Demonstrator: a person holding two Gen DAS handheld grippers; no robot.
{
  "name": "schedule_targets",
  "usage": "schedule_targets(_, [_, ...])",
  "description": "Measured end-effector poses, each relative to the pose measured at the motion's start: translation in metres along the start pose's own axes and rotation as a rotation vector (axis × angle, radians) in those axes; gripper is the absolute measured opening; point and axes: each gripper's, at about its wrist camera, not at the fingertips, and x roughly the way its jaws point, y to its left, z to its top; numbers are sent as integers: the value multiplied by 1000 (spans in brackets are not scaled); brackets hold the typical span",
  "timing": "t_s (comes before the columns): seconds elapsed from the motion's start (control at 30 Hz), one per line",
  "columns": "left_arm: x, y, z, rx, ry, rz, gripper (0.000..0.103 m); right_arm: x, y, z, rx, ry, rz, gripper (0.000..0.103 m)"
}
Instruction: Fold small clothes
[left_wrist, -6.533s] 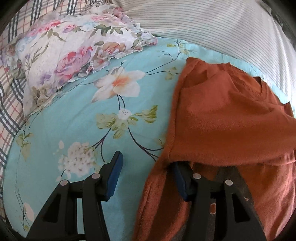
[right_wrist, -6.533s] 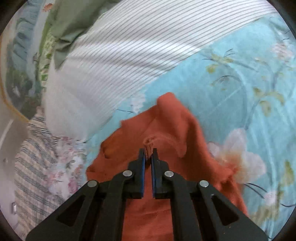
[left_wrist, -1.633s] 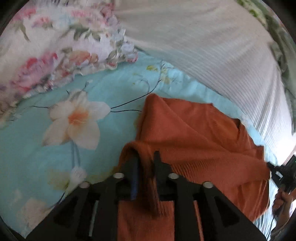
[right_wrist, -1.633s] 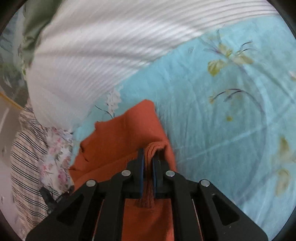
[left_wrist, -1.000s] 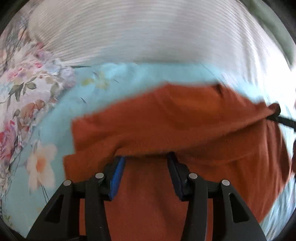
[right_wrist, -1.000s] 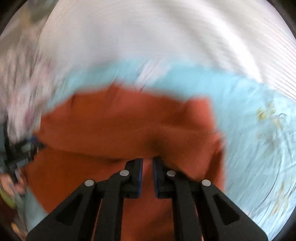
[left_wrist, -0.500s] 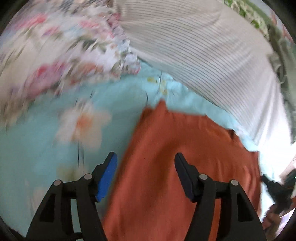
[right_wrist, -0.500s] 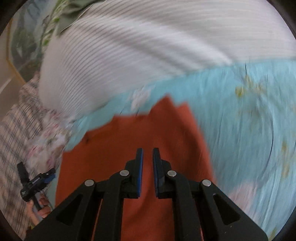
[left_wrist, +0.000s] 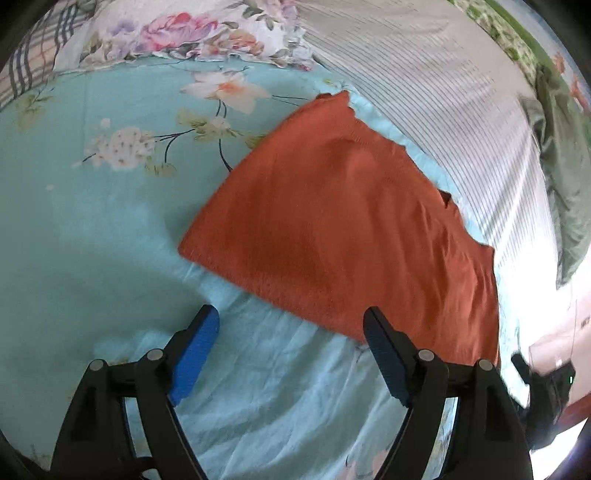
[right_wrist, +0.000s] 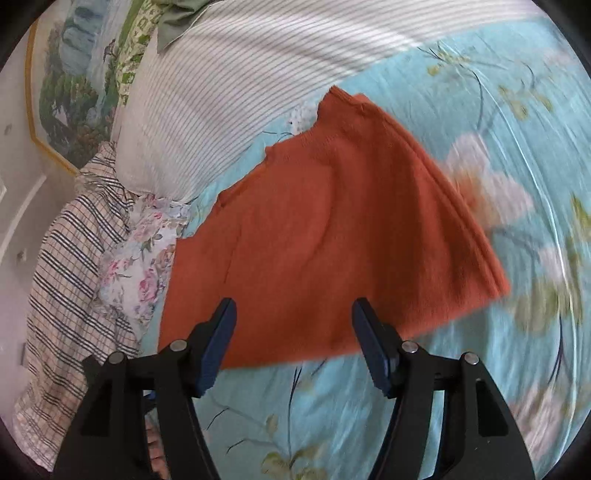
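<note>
Bed sheet (left_wrist: 92, 206), turquoise with a flower print, fills both wrist views. On it lies the folded orange sweater (left_wrist: 343, 229), flat, its far edge just beside a white striped pillow (left_wrist: 424, 81). Left of the sweater in the left view, well apart from it, is a floral pillow (left_wrist: 192, 33); in the right view that pillow sits left of the sweater, with a plaid cloth (right_wrist: 70, 258) beyond it. Left tool (left_wrist: 291, 332): jaws wide apart, just opened, nothing between them, hovering over bare sheet near the sweater's near edge. Right tool (right_wrist: 293, 325): jaws likewise just opened, pads clear of the knit, above the sweater's near edge. A framed landscape picture (right_wrist: 70, 88) hangs on the wall beyond the striped pillow.
</note>
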Motion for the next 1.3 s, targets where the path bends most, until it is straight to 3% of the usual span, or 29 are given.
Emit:
schedule_targets(0.13, [15, 0, 15, -51, -26, 5, 85, -5, 2, -5, 0, 10, 7, 66])
schedule_targets(0.3, [31, -8, 28, -30, -62, 61, 84, -7, 8, -4, -22, 3, 5, 66])
schedule_targets(0.37, [33, -10, 35, -13, -79, 76, 65, -6, 10, 1, -38, 1, 3, 66])
schedule_targets(0.4, [35, -12, 38, 3, -77, 76, 35, -5, 11, 4, -49, 1, 5, 66])
schedule_targets(0.43, [38, -14, 41, 13, -63, 52, 16, -3, 13, 9, -63, 4, 6, 66])
schedule_targets(0.5, [36, -21, 47, 29, -59, 31, 11, -1, 14, 14, -79, 6, 4, 66])
schedule_targets(0.63, [13, -62, 45, 175, -129, -11, 10, 4, 19, 36, -139, 22, 5, 66])
schedule_targets(0.77, [-1, -134, 23, 401, -167, -91, 10, 10, 13, 59, -112, 64, 81, 66])
schedule_targets(0.87, [11, -183, -6, 580, -163, -99, 10, 20, 10, 75, -101, 118, 111, 66])
schedule_targets(1.0, [50, -215, -51, 766, -115, -64, 10, 44, 8, 85, -63, 222, 192, 66])
schedule_targets(1.1, [66, -217, -74, 857, -143, 12, 10, 71, 7, 90, -29, 284, 212, 66])
schedule_targets(1.17, [59, -215, -76, 862, -164, 4, 10, 90, 8, 93, -18, 322, 218, 74])
schedule_targets(1.3, [54, -217, -75, 878, -183, -6, 10, 135, 24, 106, -47, 384, 212, 74])
